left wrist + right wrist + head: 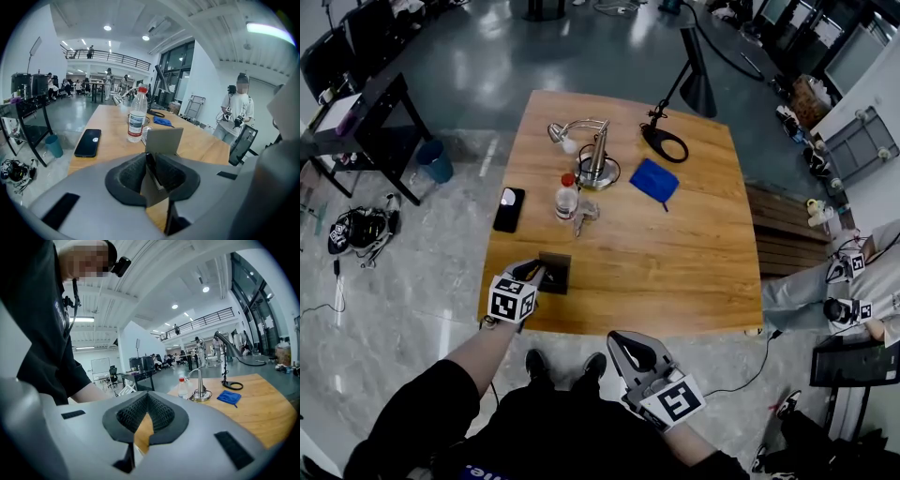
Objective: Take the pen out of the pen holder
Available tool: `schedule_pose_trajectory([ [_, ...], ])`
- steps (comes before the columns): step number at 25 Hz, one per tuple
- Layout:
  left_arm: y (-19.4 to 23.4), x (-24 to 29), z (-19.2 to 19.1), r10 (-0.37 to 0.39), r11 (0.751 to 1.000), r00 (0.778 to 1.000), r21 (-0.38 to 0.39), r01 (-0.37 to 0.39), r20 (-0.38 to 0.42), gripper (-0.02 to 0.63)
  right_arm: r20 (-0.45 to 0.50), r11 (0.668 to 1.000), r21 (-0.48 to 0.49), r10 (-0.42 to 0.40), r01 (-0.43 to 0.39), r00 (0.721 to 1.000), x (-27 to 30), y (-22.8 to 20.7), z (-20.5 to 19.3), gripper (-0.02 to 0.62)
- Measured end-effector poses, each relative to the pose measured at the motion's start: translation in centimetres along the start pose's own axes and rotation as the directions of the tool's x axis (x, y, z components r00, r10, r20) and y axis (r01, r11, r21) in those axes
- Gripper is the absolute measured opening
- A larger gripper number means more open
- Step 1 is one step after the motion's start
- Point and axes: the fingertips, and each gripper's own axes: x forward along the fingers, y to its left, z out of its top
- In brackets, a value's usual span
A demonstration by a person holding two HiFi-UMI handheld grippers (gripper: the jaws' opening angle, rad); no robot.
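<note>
A dark square pen holder [557,273] stands near the front left edge of the wooden table [675,272]. My left gripper [536,273] reaches into it from the left. In the left gripper view the holder [163,139] is a grey-brown box right at the jaws, and my left gripper [150,161] is shut on a thin black pen [150,165] that stands upright between the pads. My right gripper [623,342] hangs off the table's front edge, away from the holder. In its own view my right gripper [147,399] has its pads touching at the tips with nothing between them.
Behind the holder are a black phone [508,209], a water bottle [567,197], keys [584,217] and a metal stand [598,159]. A blue cloth [654,179] and a black desk lamp [694,75] sit further back. A person [239,108] stands beyond the table's right side.
</note>
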Motion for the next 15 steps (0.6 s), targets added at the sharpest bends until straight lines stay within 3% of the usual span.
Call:
schedule_pose_trajectory([
  [15,-3.4,-4.7,3.8,-0.071,0.997,0.993,-0.008,0.072,0.092,0.054,0.039,1.0,-0.013,0.028,-0.028,0.999,0.7,0.7,1.3,-0.002],
])
